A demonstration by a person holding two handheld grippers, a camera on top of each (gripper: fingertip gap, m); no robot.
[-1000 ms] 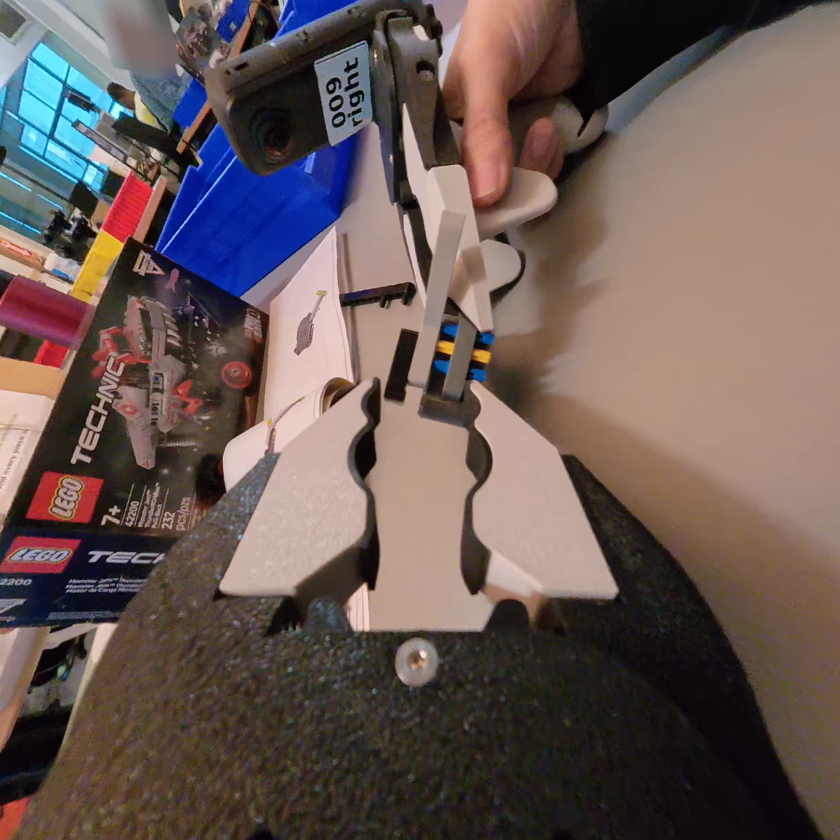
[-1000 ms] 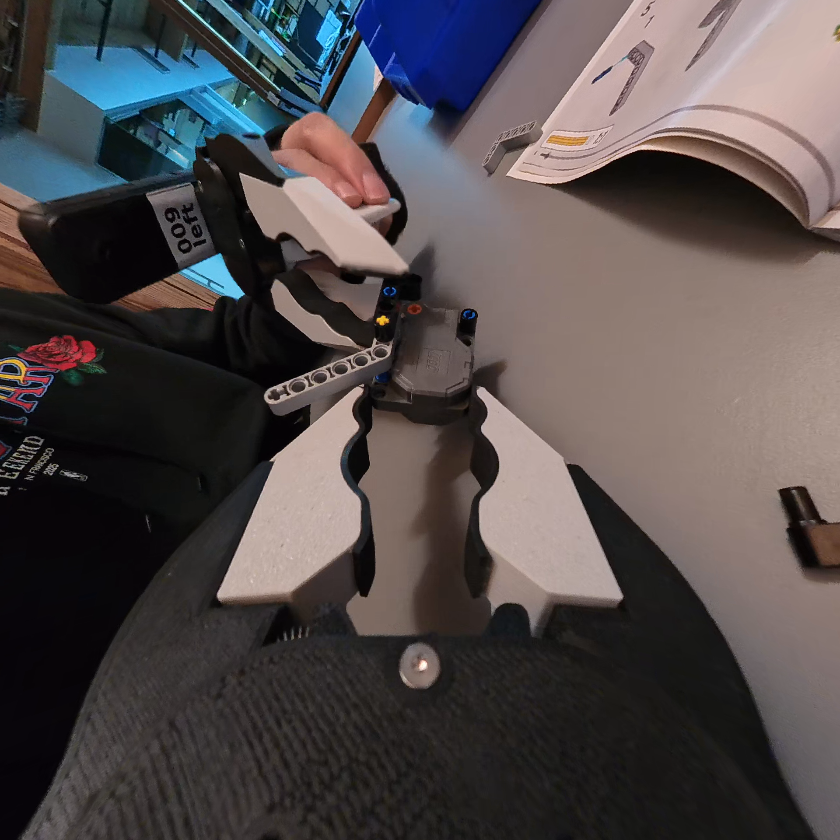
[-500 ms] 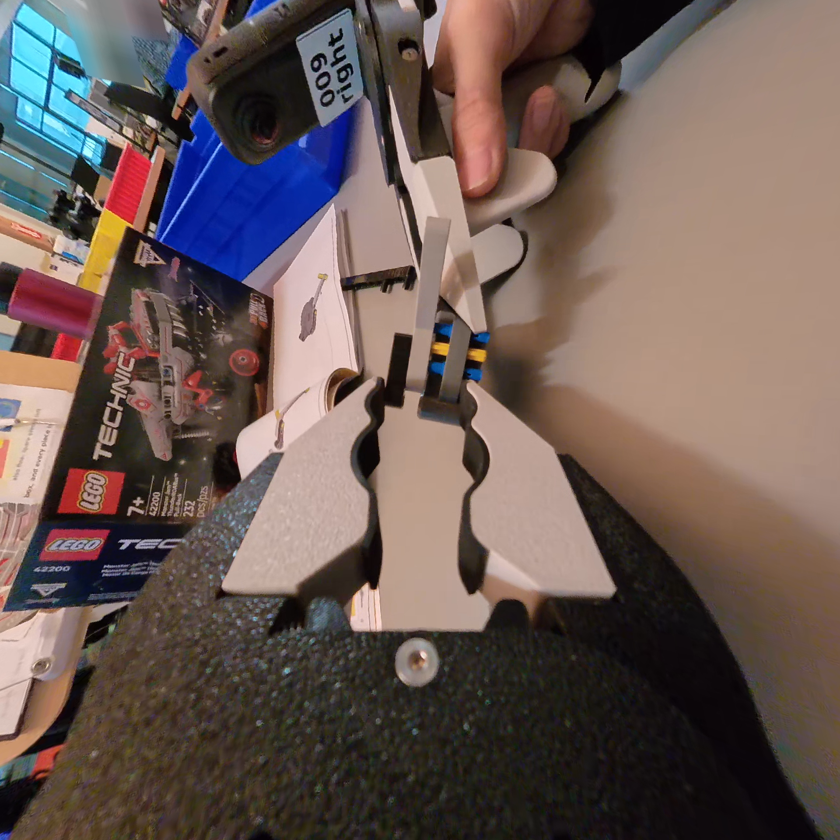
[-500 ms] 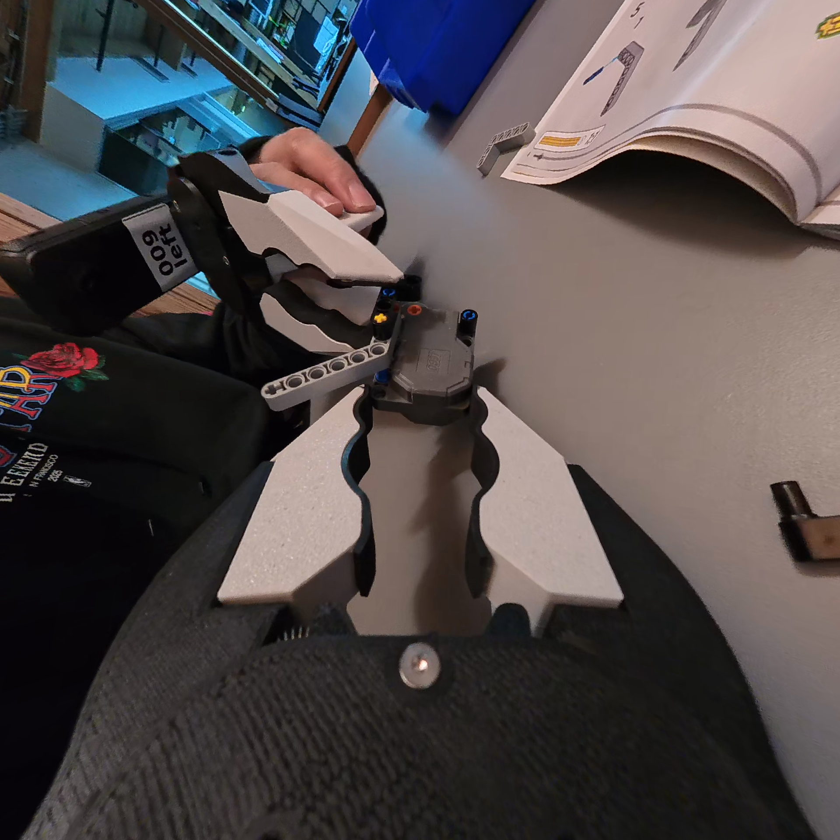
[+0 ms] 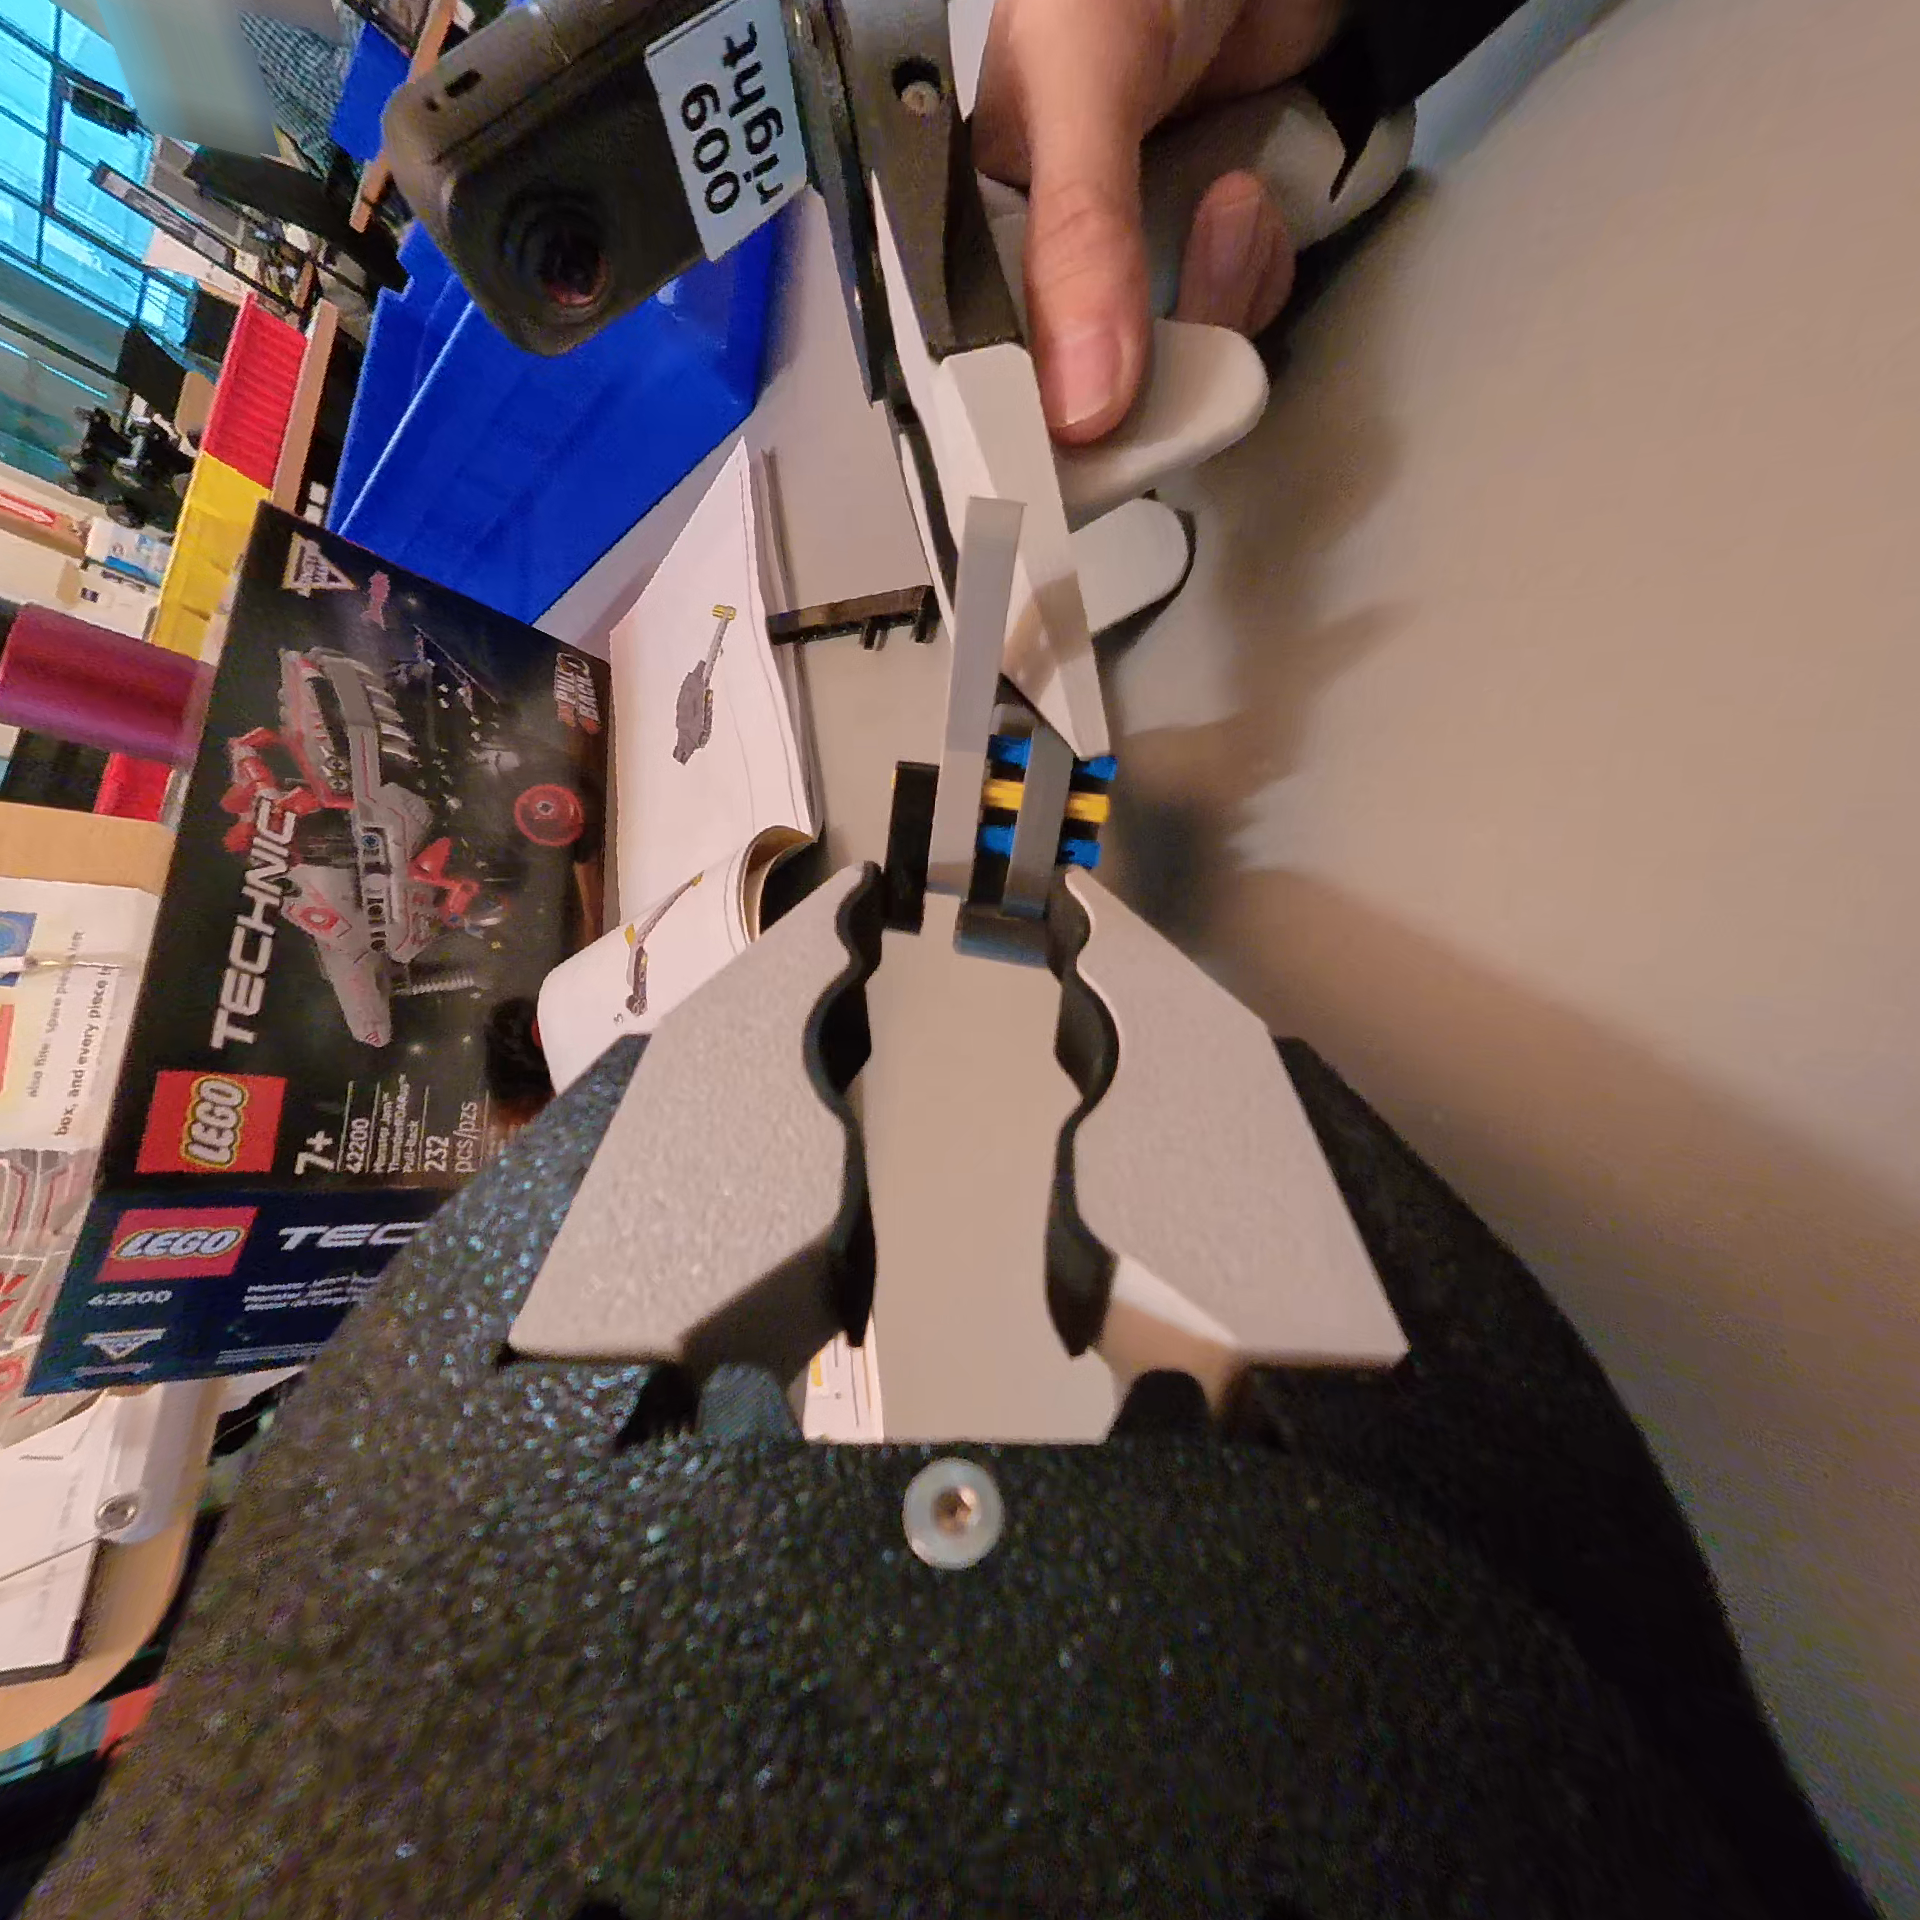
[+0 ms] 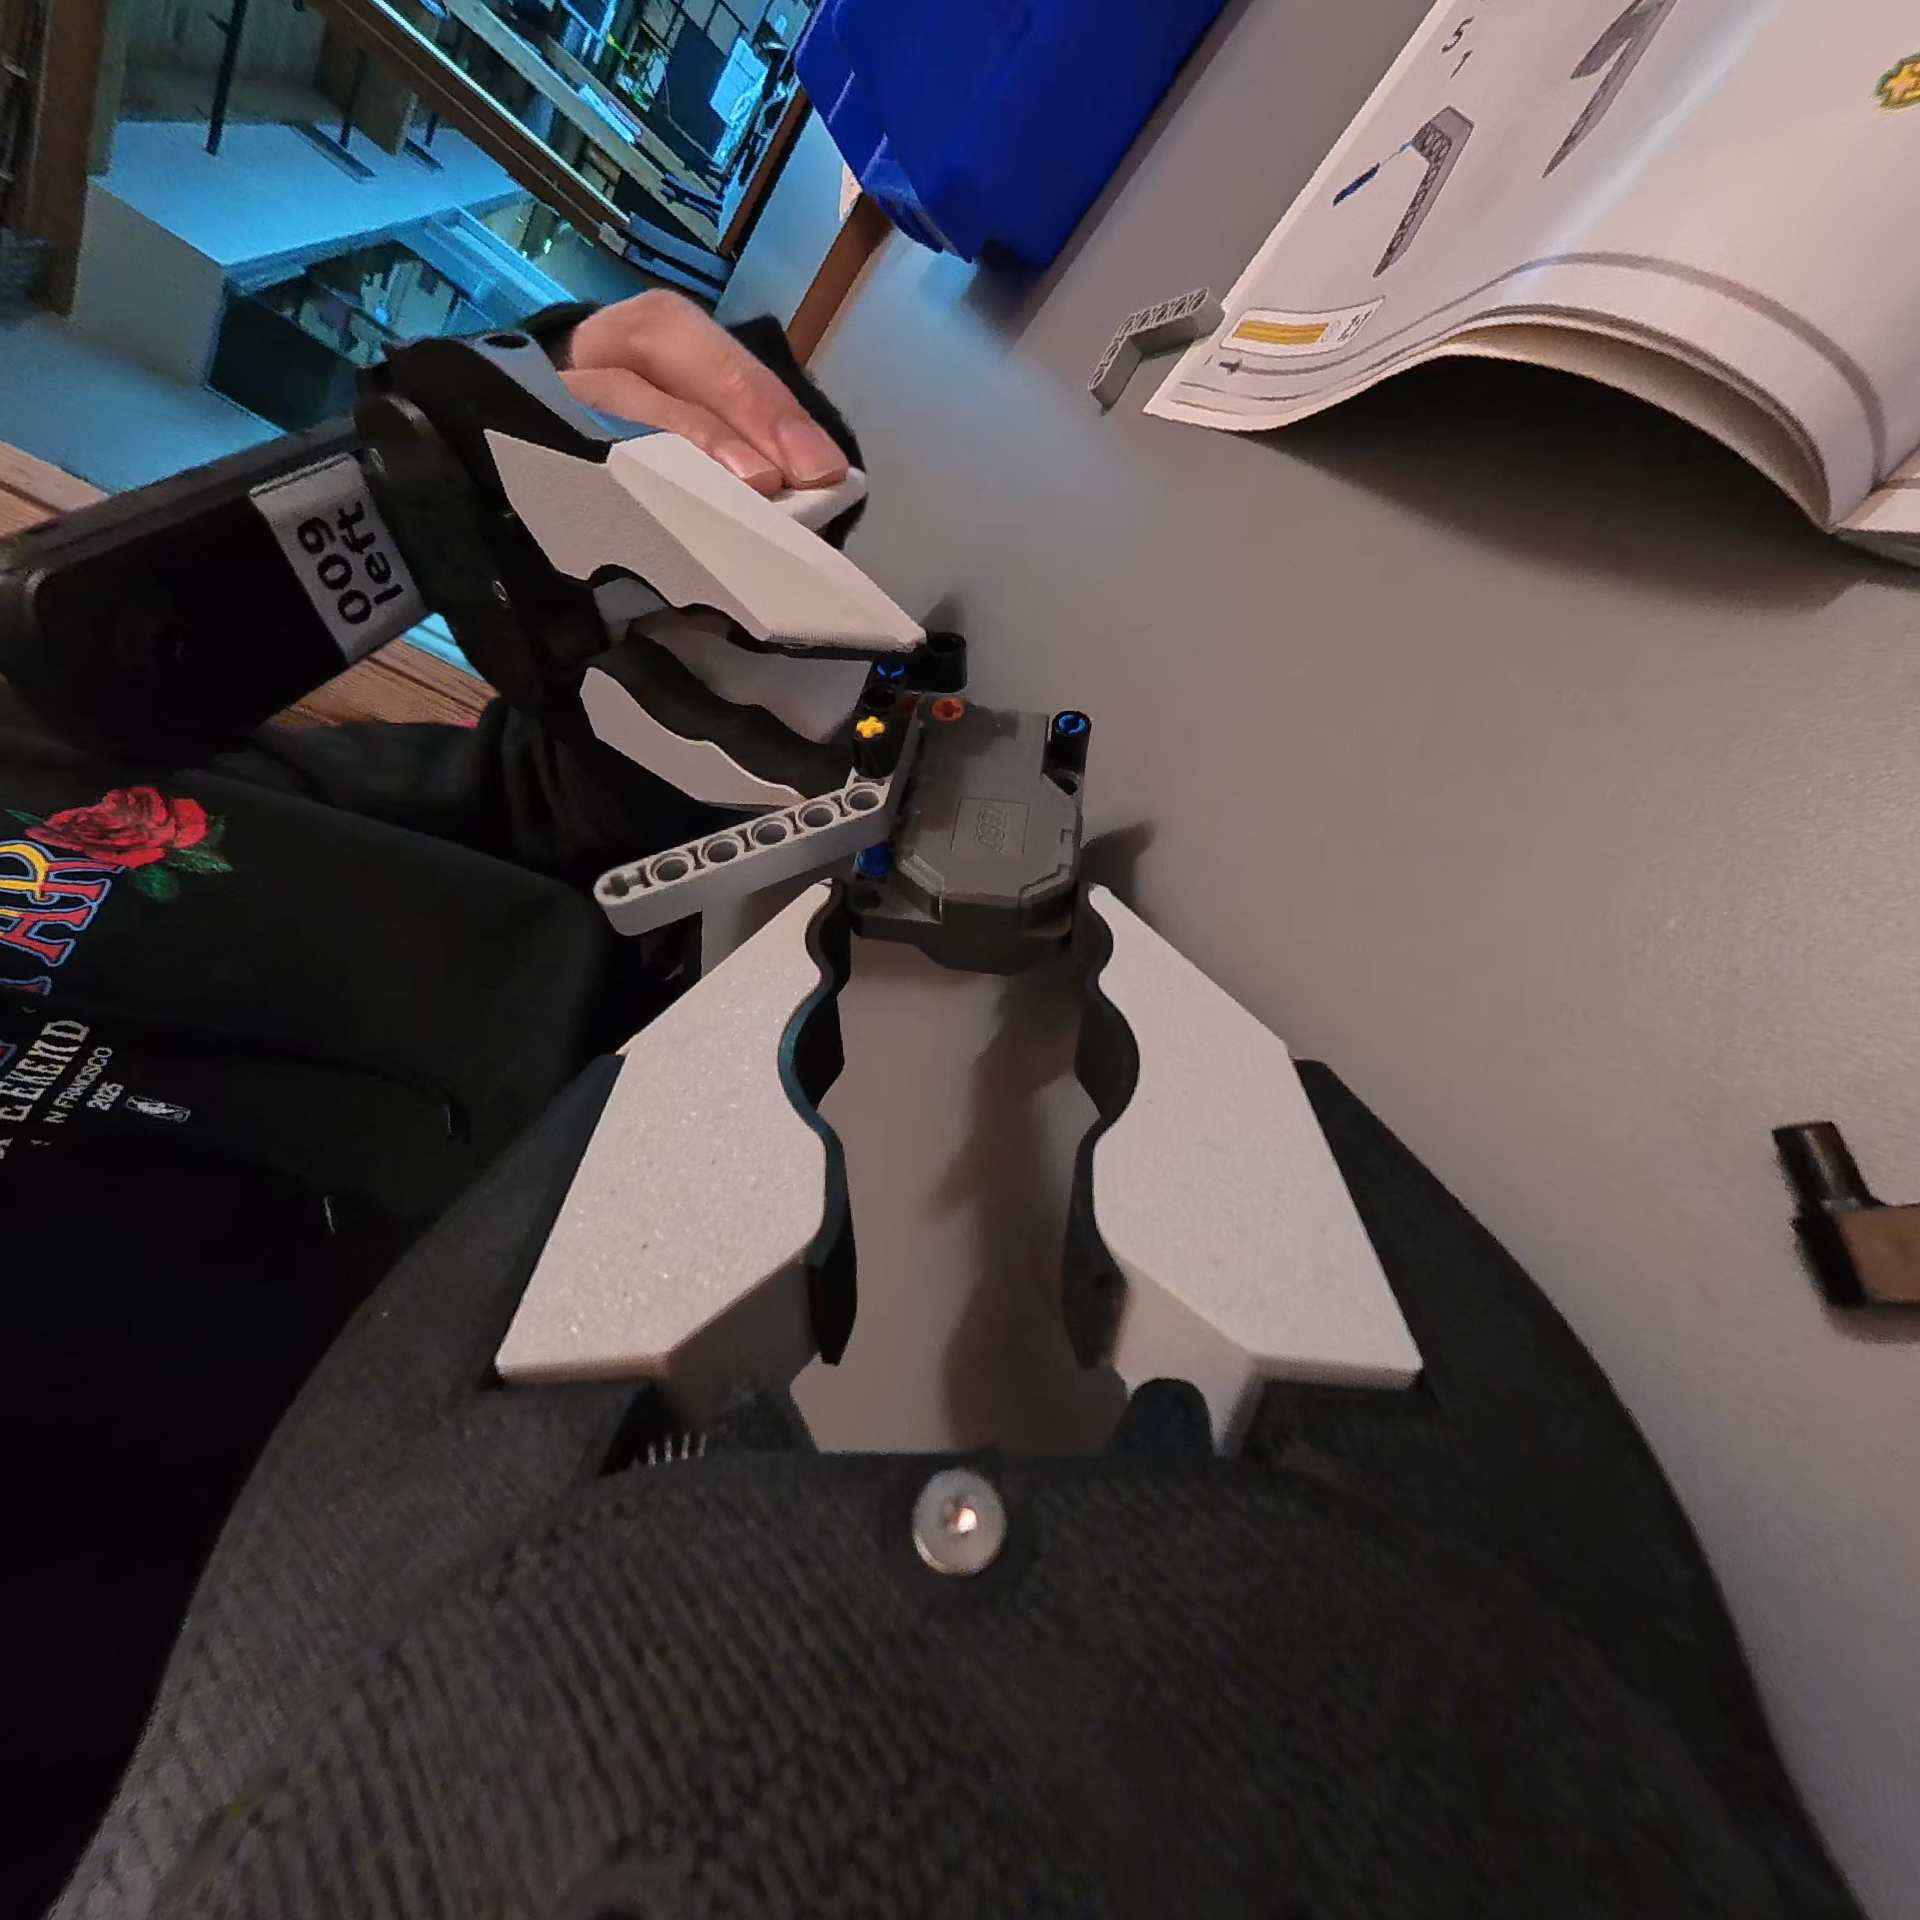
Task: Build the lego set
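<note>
The right claw [image 6: 961, 914] pinches a dark grey motor block [image 6: 987, 842] above the counter [image 6: 1455, 831]; a pale bent beam [image 6: 748, 847] is pinned to its side. The left claw [image 5: 971, 904] pinches a black piece [image 6: 943, 657] at the block's far end. Farther off lie a booklet [image 6: 1621, 208], a set box [image 5: 343, 935] and blue bins [image 5: 540, 416].

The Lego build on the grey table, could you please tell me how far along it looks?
Early stage. Done: a light grey holed beam is pinned to the dark grey motor block. In hand: the right gripper clamps that block while the left gripper holds a small black connector against it. Left: loose pieces beside the open instruction booklet.
</note>
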